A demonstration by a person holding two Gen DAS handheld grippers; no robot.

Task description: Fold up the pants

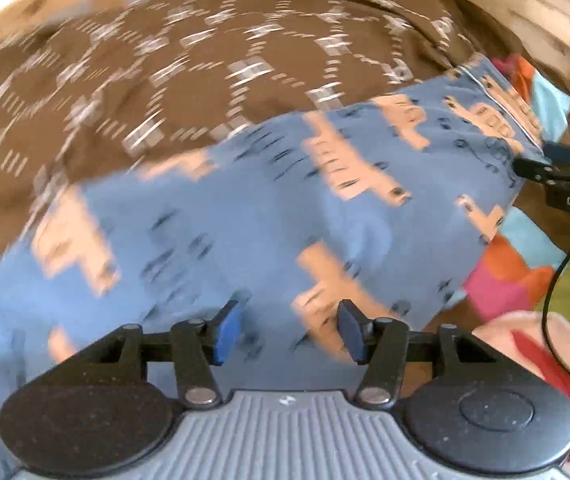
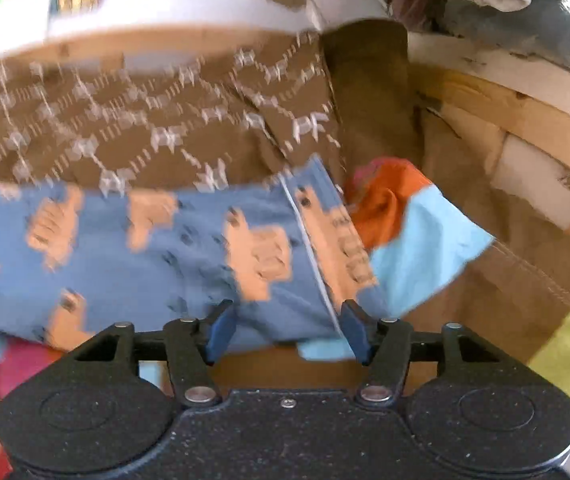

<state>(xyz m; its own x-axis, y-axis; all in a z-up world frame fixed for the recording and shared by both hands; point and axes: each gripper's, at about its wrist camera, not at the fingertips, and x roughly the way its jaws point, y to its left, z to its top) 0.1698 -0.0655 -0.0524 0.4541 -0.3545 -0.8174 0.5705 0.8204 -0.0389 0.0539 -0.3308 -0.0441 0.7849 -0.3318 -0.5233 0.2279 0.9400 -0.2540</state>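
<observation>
Both views are blurred, so you cannot read the print on the pants (image 1: 245, 208) clearly; their left end is cut off by the frame. They lie on a brown patterned cover (image 1: 145, 92), partly over a coloured cloth (image 2: 417, 240). Your left gripper (image 1: 289, 334) has its jaws spread, holding nothing, above the pants. Your right gripper (image 2: 287, 330) also has its jaws spread, empty, at the pants' right edge.
</observation>
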